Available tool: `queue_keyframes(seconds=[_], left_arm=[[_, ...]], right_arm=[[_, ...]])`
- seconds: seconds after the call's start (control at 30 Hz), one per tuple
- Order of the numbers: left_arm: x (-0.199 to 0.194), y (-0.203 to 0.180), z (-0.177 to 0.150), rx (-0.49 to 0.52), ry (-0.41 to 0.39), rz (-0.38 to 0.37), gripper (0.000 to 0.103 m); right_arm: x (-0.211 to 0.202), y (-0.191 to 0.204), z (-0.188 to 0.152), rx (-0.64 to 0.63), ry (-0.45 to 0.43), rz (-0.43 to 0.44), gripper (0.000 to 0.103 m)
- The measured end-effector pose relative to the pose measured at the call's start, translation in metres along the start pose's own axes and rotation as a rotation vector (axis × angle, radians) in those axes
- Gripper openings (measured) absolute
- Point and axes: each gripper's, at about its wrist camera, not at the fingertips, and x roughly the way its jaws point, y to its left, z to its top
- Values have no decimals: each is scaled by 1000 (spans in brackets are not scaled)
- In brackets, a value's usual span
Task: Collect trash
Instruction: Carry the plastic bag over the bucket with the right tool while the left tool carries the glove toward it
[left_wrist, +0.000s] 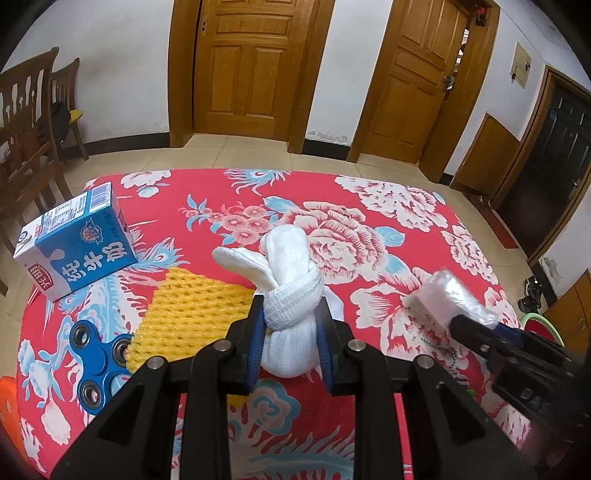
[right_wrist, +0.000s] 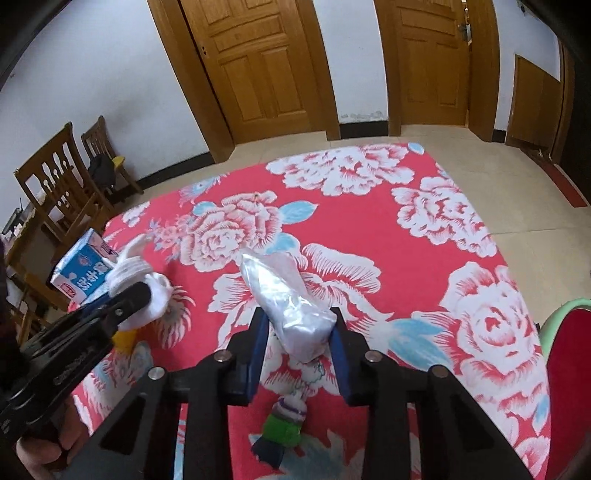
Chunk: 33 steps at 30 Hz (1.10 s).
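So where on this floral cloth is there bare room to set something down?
The far half, beyond the knotted white cloth and plastic bag, toward the doors, is bare. The near-left is crowded: milk carton, yellow foam net, blue fidget spinner.

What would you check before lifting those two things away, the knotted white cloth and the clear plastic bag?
1. Left gripper closed on the knotted white cloth: ok, blue pads press both sides at the knot.
2. Right gripper closed on the clear plastic bag: ok, the bag sits pinched between the fingers.
3. Cloth free of the yellow foam net: cannot tell, they look very close.
4. Milk carton and blue spinner out of the way: ok, both lie off to the side.
5. Bin to drop them into: cannot tell, none in view.
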Motion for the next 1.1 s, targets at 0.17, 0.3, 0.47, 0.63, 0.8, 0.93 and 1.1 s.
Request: queue_keyframes(seconds=[0.17,0.3,0.47,0.63,0.8,0.93,1.1], left_arm=[[-6,-7,-1,10,0,-21,26],[-13,-16,0,26,-9,-39,26],[-23,-29,-2,39,-6,-72,26],[-36,-44,-2,60,-18,-99,26],[-48,-63,-4,86,-28,-133,26],[-55,-78,-7,110,-24,-158,26],[-62,-99,-12,141,-17,-191,26]], right_arm=[[-25,-6,-6,28,-20,-6,35],[-45,-13,-12,51,-37,-14,35],[-67,-27,-20,91,-57,-35,35],[-88,-45,-29,131,-83,-56,35],[-106,-65,-40,176,-108,-75,35],[-120,-82,-49,218,-127,-100,35],[-136,-105,-63,270,-148,-130,35]])
